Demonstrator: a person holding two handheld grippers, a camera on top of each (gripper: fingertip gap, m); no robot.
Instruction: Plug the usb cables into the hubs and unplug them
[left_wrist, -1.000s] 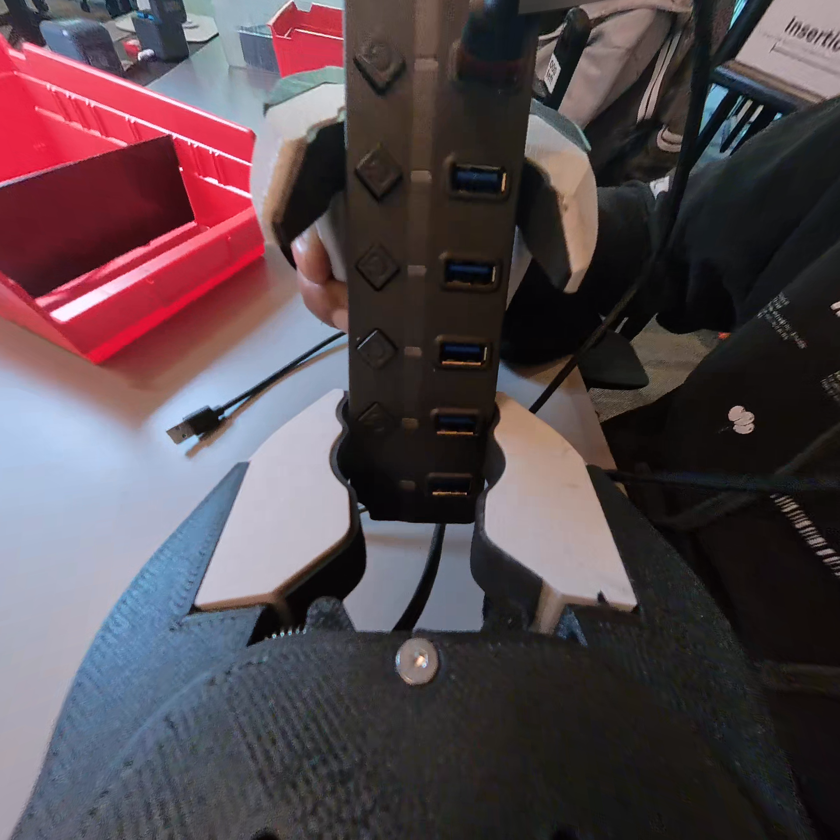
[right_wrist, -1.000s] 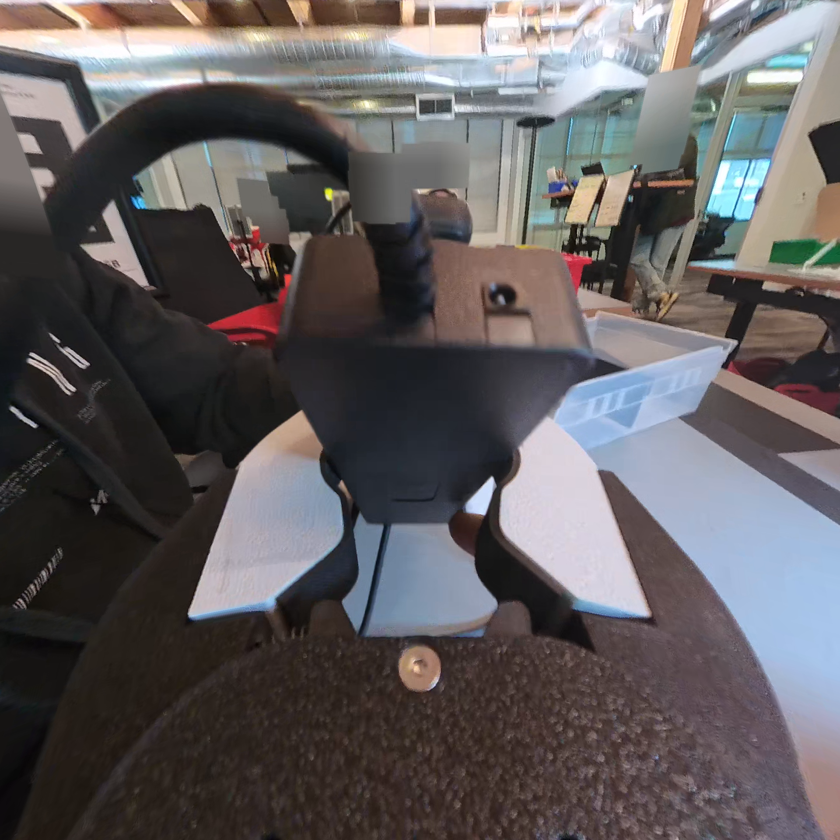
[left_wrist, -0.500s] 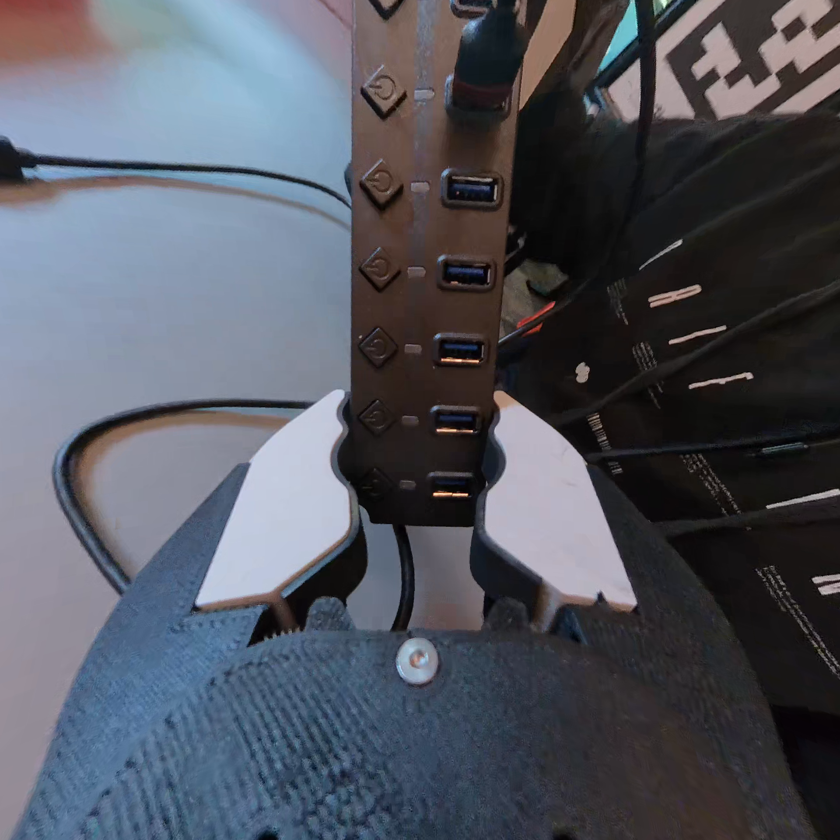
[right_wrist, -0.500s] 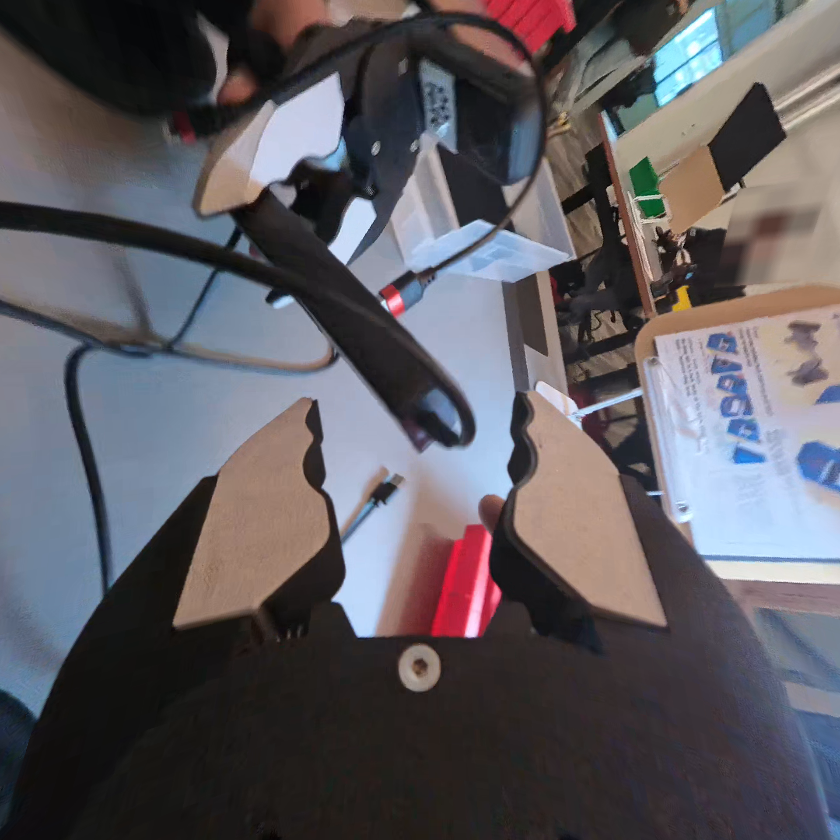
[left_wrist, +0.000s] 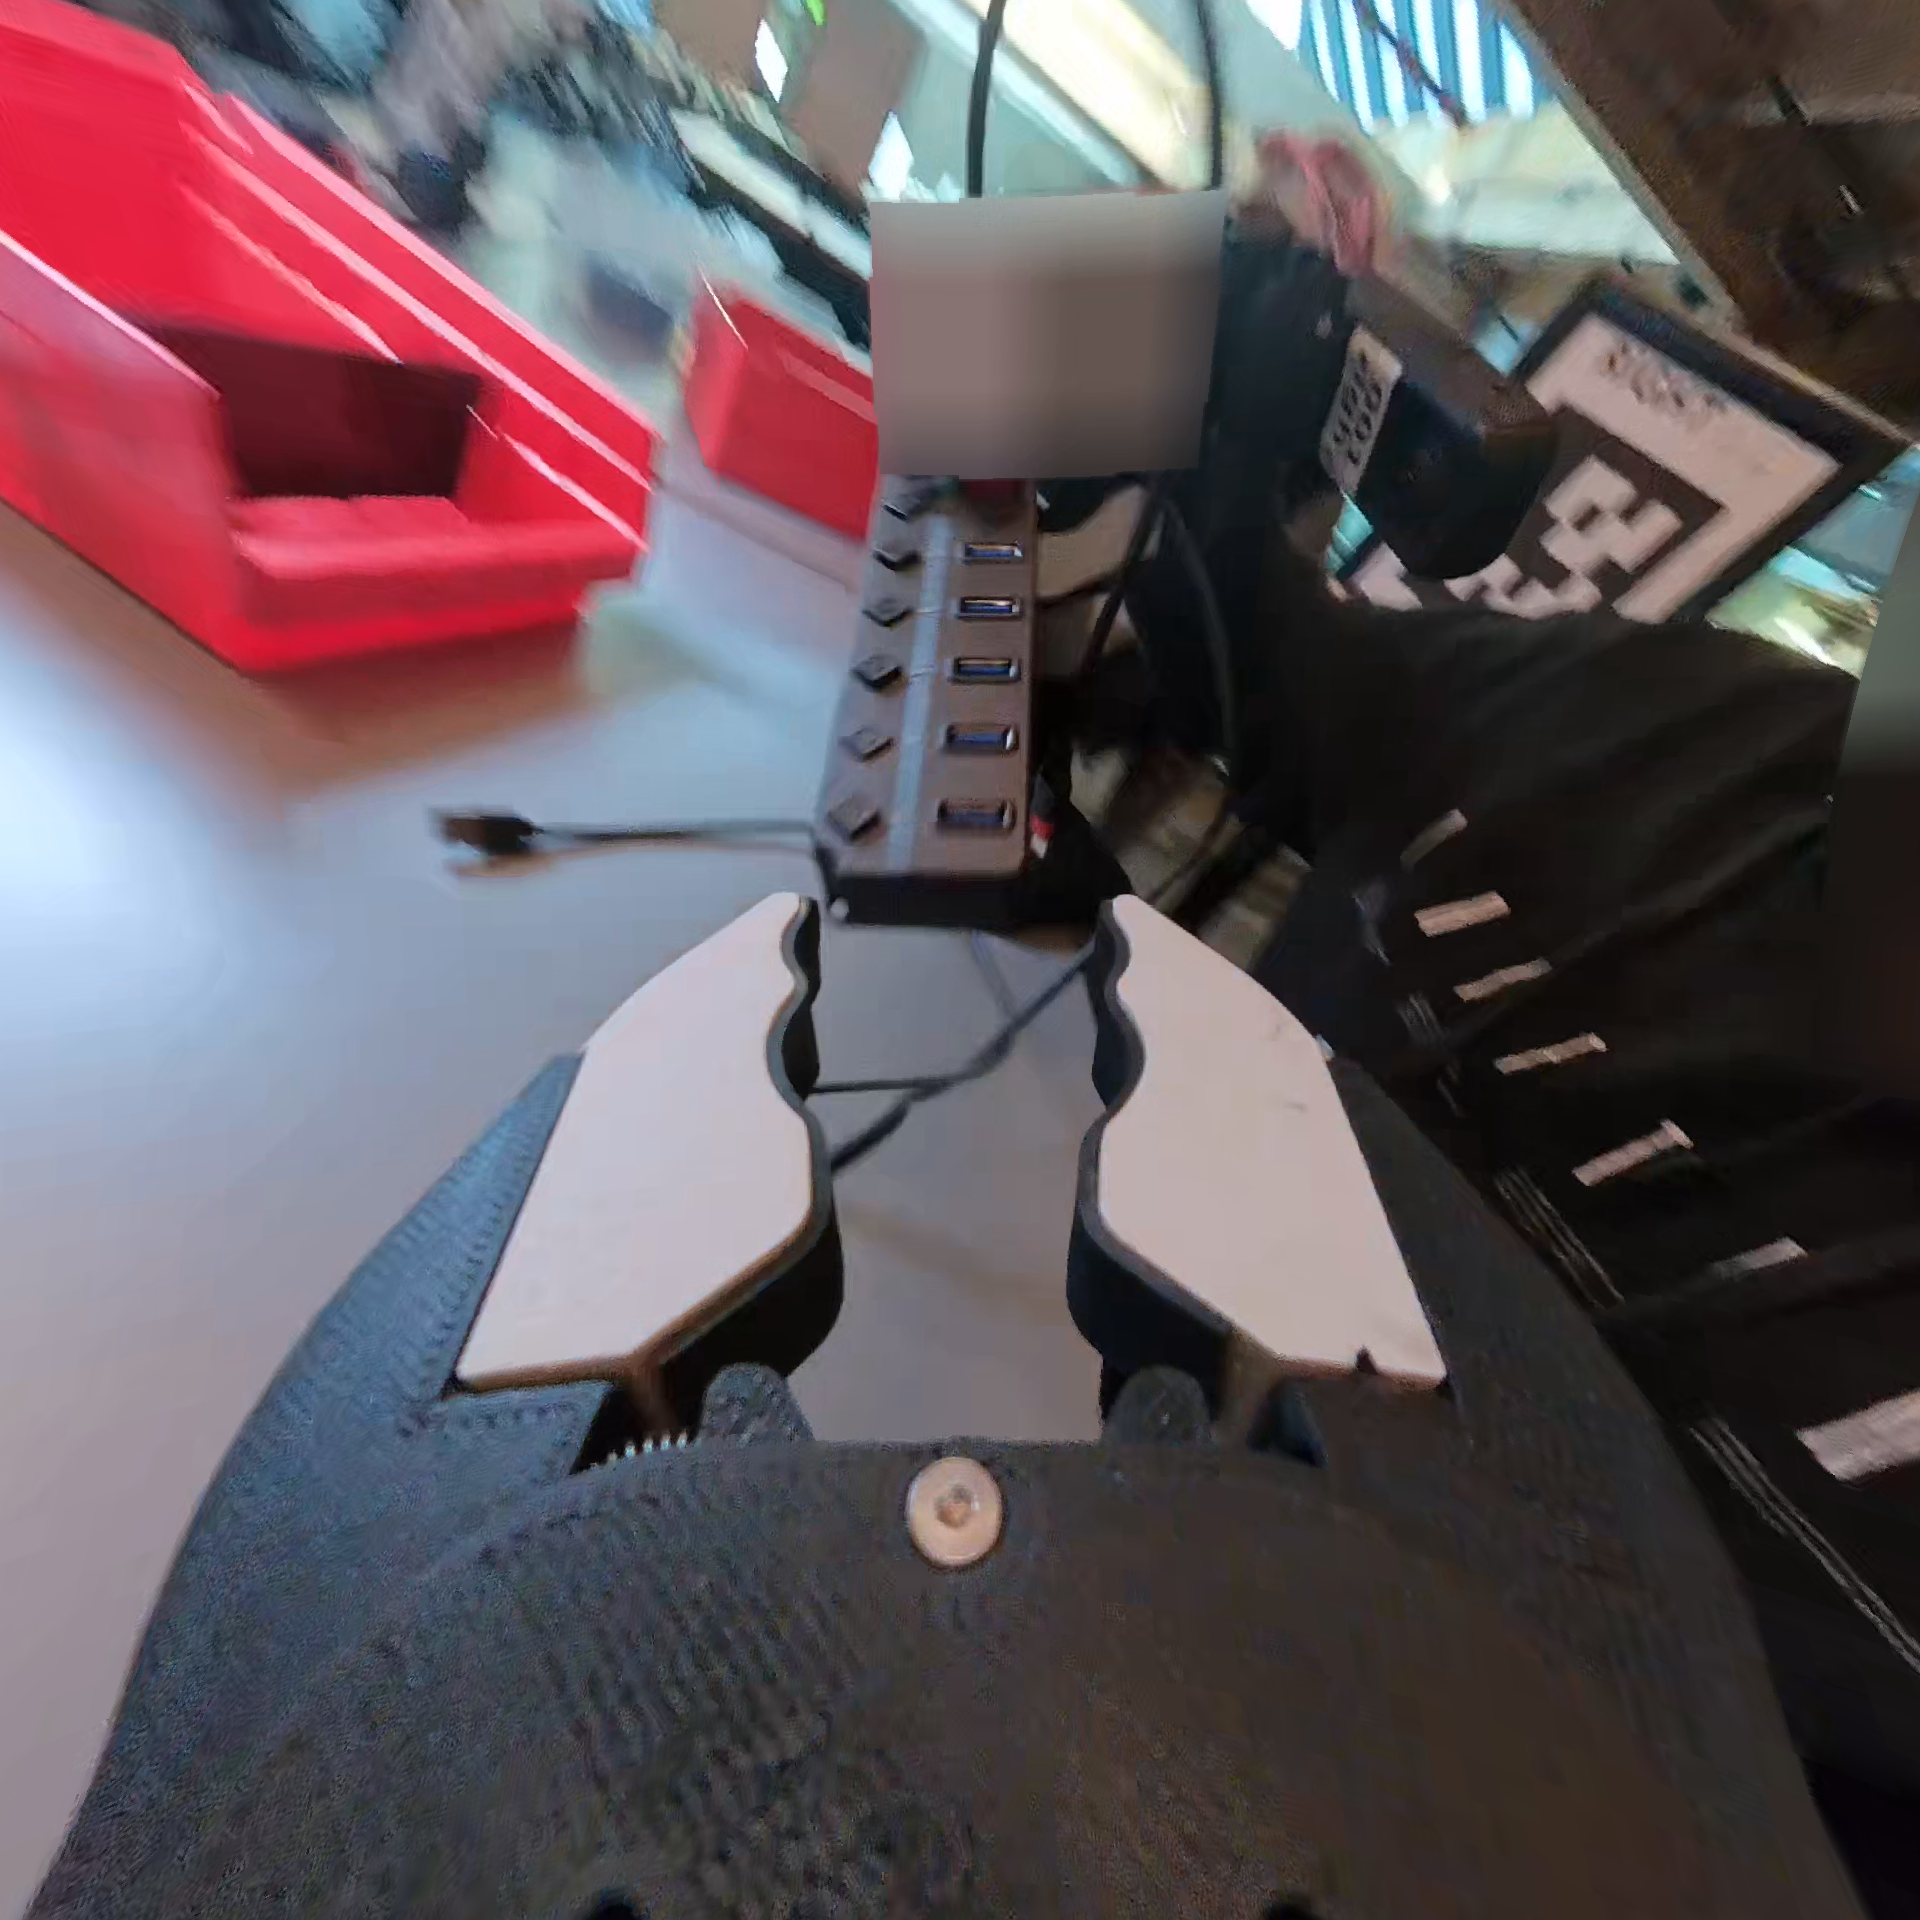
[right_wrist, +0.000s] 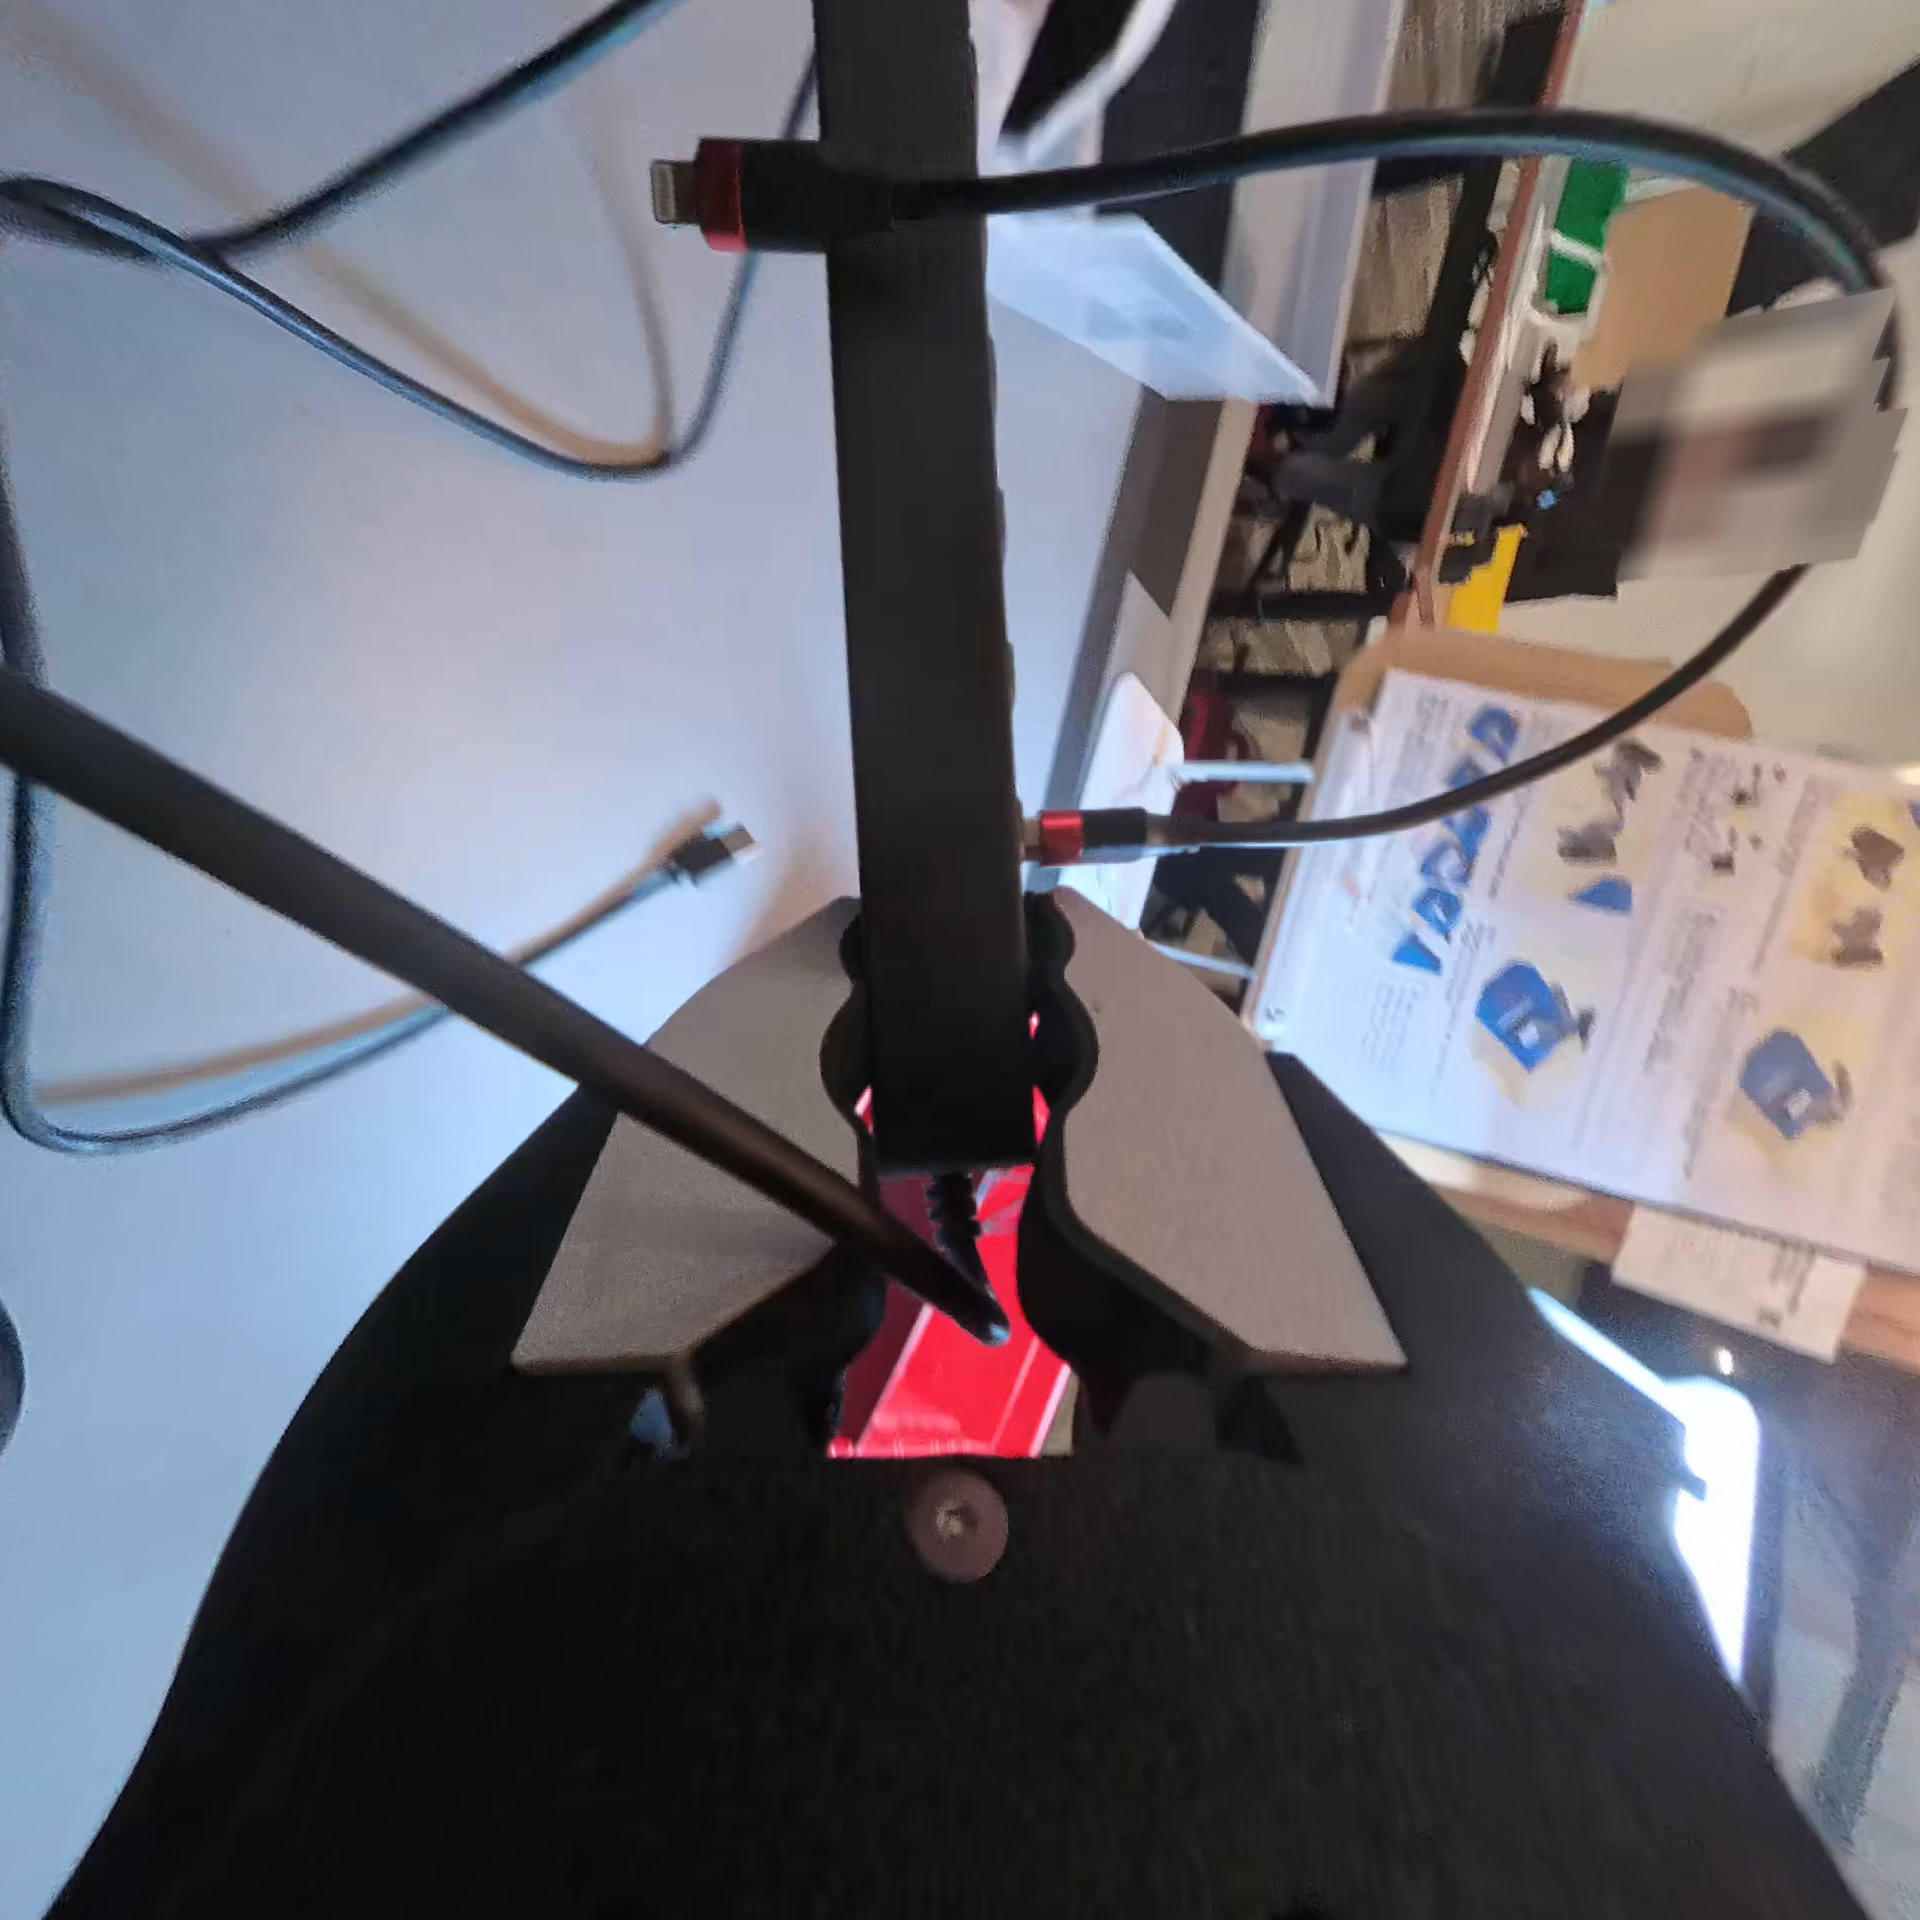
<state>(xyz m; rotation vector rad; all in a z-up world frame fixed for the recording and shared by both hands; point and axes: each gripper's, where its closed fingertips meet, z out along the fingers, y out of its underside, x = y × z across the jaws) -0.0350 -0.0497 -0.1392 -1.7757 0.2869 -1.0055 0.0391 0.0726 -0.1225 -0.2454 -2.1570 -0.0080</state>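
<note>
Left wrist view: our left claw (left_wrist: 954, 935) gapes, empty, just short of the hub (left_wrist: 935, 717) on the desk (left_wrist: 208, 987) (red bin (left_wrist: 312, 436) beyond). Right wrist view: our right claw (right_wrist: 948, 987) clamps the hub's (right_wrist: 914, 520) end; only here a red-collared cable (right_wrist: 1091, 836) shows plugged in.

The far end of the USB hub (left_wrist: 940, 717) is covered by a mosaic patch, and its top is cut off in the right wrist view. The red bins (left_wrist: 312, 416) are smeared, perhaps by motion.
</note>
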